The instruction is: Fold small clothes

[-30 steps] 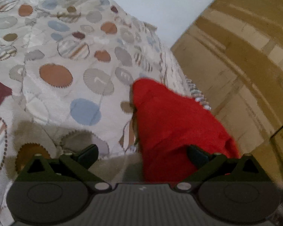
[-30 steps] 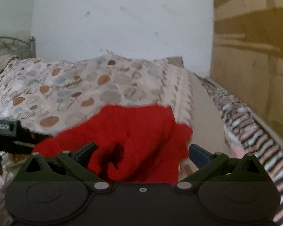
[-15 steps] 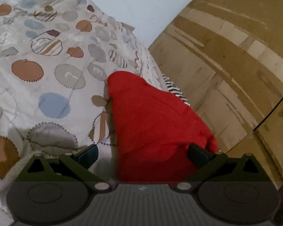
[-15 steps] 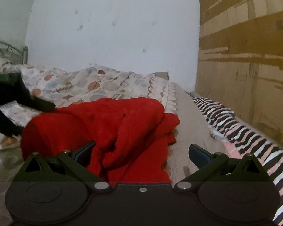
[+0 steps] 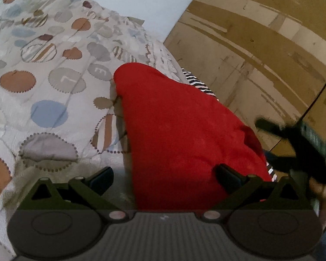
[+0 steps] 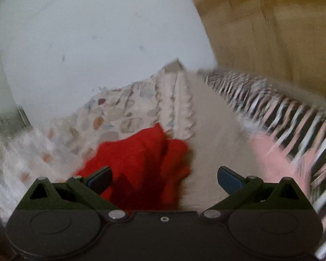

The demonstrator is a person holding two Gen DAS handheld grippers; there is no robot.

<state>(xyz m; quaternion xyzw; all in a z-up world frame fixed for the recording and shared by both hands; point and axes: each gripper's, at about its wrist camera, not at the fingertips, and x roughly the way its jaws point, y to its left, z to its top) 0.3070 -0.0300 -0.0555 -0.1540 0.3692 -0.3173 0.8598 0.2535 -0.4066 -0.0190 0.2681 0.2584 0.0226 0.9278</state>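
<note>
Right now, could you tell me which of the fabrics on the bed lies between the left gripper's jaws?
The plain red garment; the circle-patterned quilt lies left of it, the zebra-striped cloth beyond.

Bedroom (home): bed, patterned quilt (image 5: 54, 82), wood-panel wall (image 5: 260, 43).

A bed was covered by a dotted quilt (image 5: 54, 82); a white wall (image 6: 87, 32) and wooden panelling (image 5: 260, 50) were seen behind.
</note>
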